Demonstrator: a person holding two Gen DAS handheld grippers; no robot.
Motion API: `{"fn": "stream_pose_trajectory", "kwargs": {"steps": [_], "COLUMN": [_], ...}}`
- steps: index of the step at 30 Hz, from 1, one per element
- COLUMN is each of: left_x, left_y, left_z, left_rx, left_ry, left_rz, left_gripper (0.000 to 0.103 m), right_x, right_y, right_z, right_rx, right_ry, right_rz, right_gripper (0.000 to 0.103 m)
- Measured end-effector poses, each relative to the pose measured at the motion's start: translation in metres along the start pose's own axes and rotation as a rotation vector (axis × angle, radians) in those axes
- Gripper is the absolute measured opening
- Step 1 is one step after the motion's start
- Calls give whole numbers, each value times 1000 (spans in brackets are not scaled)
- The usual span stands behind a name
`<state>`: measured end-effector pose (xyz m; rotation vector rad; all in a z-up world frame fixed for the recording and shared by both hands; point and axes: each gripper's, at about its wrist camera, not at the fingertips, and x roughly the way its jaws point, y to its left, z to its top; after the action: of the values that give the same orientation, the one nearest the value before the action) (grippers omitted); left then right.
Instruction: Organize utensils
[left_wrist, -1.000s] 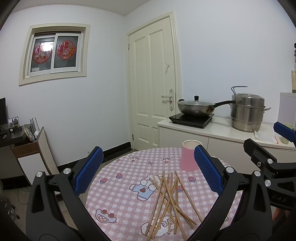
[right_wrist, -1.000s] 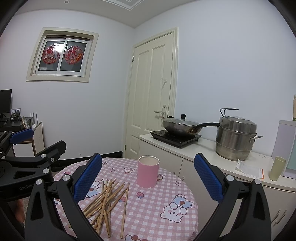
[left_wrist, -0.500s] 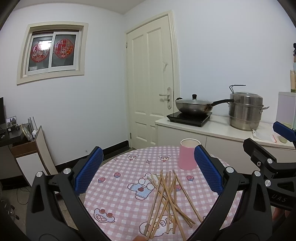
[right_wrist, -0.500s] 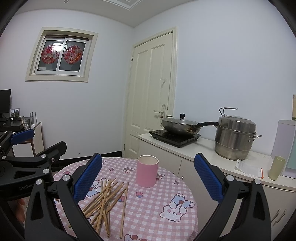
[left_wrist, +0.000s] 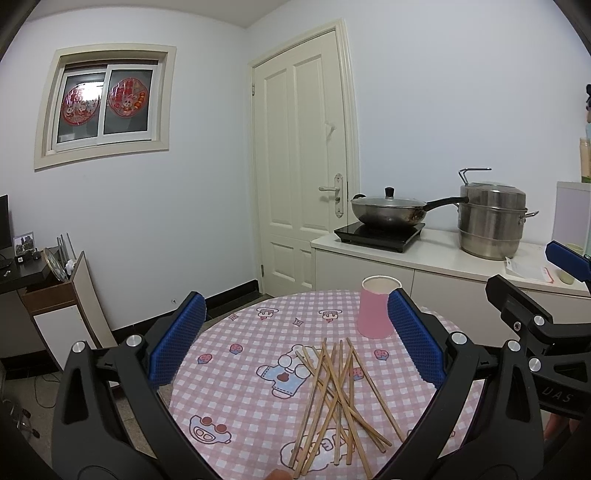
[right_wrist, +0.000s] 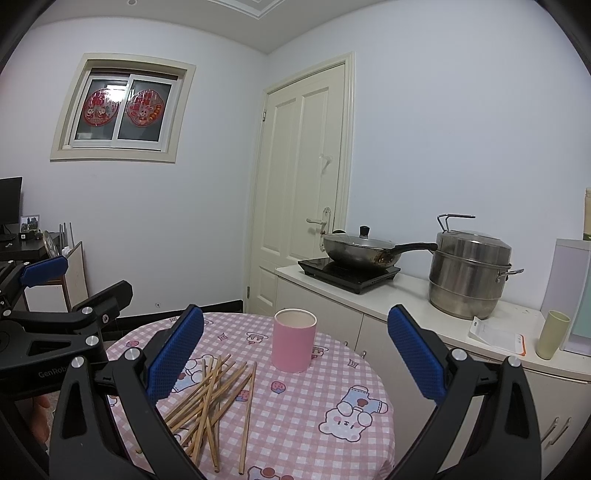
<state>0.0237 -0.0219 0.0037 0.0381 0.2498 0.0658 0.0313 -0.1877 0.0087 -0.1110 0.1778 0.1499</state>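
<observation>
Several wooden chopsticks (left_wrist: 338, 397) lie in a loose crossed pile on the round table with a pink checked cloth (left_wrist: 240, 373). The same chopsticks (right_wrist: 214, 397) show low and left in the right wrist view. A pink paper cup (left_wrist: 375, 312) stands upright behind the pile, and the cup (right_wrist: 293, 339) is empty as far as I can see. My left gripper (left_wrist: 295, 339) hangs open above the table, nothing between its blue pads. My right gripper (right_wrist: 293, 354) is open too, framing the cup from a distance. Each gripper shows at the edge of the other's view.
A white counter (right_wrist: 399, 299) runs along the right with an induction hob and wok (right_wrist: 360, 251), a steel steamer pot (right_wrist: 467, 273) and a pale green cup (right_wrist: 552, 334). A cream door (left_wrist: 306, 177) is behind. A dark desk and a shelf (left_wrist: 48, 291) stand at left.
Both views have shifted slightly; the table and chopsticks sit a little lower and closer in the left wrist view. Both grippers stay open, and nothing on the table has moved.
</observation>
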Motion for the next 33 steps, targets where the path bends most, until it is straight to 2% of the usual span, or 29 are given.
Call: {"fn": "stream_pose_trajectory", "kwargs": {"steps": [33], "left_x": [1], "left_y": [2], "left_z": [2], "left_rx": [12], "left_ry": [3], "left_rz": [14], "left_gripper": [97], "right_x": [0], "right_y": [0], "right_z": [1], "right_rx": [-2], "right_ry": [-1], "right_rz": [1], "right_gripper": [96]}}
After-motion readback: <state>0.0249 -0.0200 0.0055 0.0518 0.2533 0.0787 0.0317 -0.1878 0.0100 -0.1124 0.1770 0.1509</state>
